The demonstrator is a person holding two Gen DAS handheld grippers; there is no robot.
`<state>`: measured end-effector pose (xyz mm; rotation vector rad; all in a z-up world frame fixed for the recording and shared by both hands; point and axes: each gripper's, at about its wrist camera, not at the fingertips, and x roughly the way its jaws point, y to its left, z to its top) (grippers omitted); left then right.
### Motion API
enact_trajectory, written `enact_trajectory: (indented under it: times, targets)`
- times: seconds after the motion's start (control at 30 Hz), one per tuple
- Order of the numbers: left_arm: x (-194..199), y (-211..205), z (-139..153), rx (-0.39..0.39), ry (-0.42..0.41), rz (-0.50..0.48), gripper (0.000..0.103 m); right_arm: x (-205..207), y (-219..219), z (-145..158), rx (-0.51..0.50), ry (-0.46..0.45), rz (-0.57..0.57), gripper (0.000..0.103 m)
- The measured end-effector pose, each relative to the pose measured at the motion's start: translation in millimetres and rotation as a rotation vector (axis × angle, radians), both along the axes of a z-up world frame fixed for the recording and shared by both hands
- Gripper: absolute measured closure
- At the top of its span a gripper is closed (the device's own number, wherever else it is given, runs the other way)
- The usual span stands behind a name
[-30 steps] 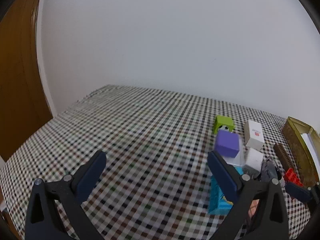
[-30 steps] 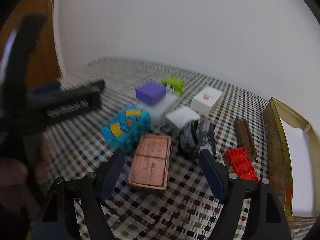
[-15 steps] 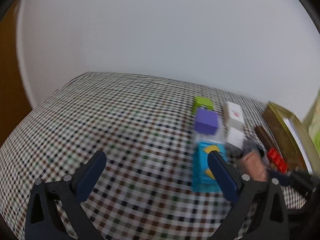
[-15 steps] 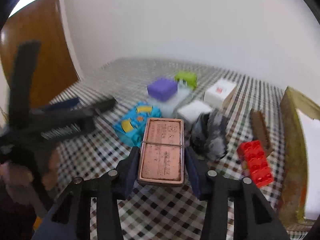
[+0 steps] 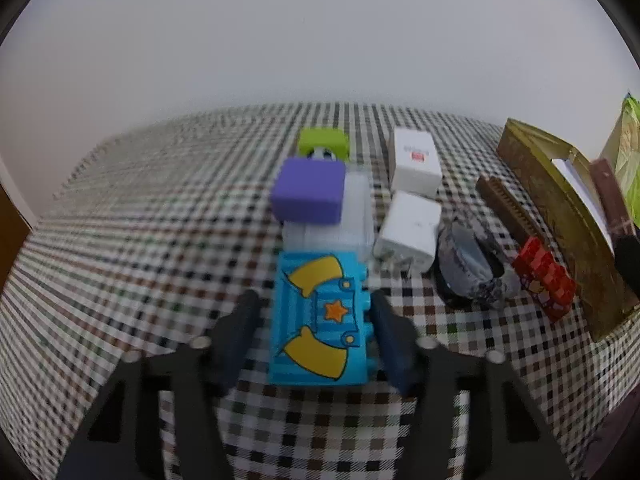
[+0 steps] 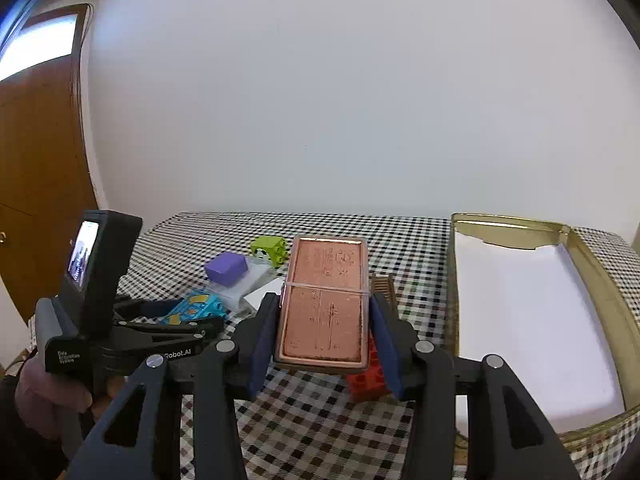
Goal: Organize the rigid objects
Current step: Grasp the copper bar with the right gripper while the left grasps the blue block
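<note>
Copper-coloured tin (image 6: 323, 304) is up off the checked tablecloth (image 6: 304, 420), clamped across its narrow width by my right gripper (image 6: 325, 340), with a rubber band round its middle. I'm holding it by the long sides so it stays flat and should slide into the open gold box (image 6: 516, 228) just to its right, whose white lining is bare.

Over on the other side, my left gripper (image 5: 316, 332) is straddling the blue toy block (image 5: 320, 320), jaws closing on it. The right pad looks tight against the block; on the left I think there's a sliver of gap, so I wouldn't call that a grip yet.

Everything else sits in a clump behind the block: purple cube (image 5: 310, 192) on a clear case (image 5: 340, 224), green block (image 5: 323, 142), two white boxes (image 5: 414, 160), red brick (image 5: 544, 280).
</note>
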<state>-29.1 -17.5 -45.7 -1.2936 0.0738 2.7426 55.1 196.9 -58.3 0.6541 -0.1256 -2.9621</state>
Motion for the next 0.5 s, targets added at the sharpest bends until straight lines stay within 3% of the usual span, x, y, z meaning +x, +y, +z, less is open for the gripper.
enact_trajectory:
  times: [0.07,0.2,0.4,0.5]
  targets:
    - [-2,-2,-1,0.023,-0.010,0.003,0.061,12,9,1,0.009,0.009,0.001,0.055]
    - [1,0,2,0.017,0.007,0.010,0.062,-18,-14,1,0.049,0.040,-0.034,0.055]
    - [21,-2,19,0.050,0.162,-0.005,0.062,-28,11,16,0.037,0.136,-0.106,0.055]
    - [27,4,25,0.076,0.196,-0.037,0.062,-25,35,20,0.009,0.159,-0.158,0.055]
